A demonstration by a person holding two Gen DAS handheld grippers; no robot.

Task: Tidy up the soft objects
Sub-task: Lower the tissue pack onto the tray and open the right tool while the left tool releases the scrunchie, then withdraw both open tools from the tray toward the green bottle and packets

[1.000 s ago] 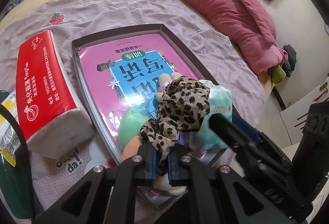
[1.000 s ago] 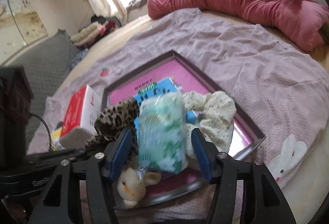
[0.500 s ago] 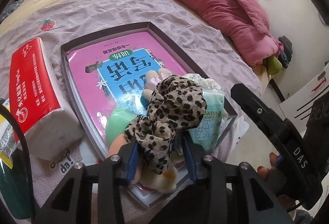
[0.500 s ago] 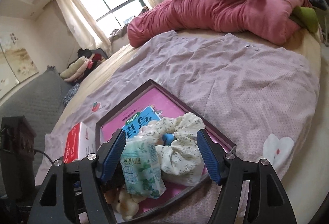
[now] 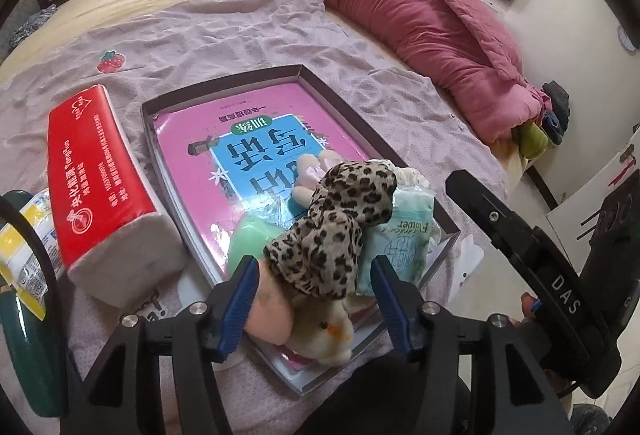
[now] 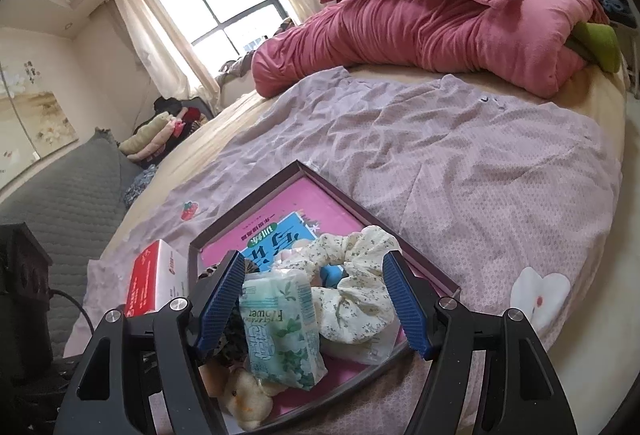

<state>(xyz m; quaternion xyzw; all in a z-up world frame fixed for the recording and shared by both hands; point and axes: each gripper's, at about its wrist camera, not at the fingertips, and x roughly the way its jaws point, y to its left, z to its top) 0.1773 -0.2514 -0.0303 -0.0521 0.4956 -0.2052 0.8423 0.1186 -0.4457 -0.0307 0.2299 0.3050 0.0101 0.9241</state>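
Note:
A dark shallow tray (image 5: 384,143) holding a pink book lies on the lilac sheet. At its near corner sit a leopard-print scrunchie (image 5: 332,227), a green tissue pack (image 5: 400,235), a plush toy (image 5: 324,323) and a cream floral scrunchie (image 6: 352,287). My left gripper (image 5: 316,299) is open, its fingers either side of the leopard scrunchie without gripping it. My right gripper (image 6: 316,307) is open, hovering above the tissue pack (image 6: 280,327) and floral scrunchie. The tray also shows in the right wrist view (image 6: 416,259).
A red tissue box (image 5: 96,171) lies left of the tray. A dark green bottle (image 5: 24,347) and a yellow packet (image 5: 24,255) are at the far left. A pink quilt (image 5: 400,15) is heaped along the bed's far side. The bed edge is on the right.
My left gripper opened and let go of the leopard scrunchie, which now rests on the pile. My right gripper opened wider, released the tissue pack and pulled back and up.

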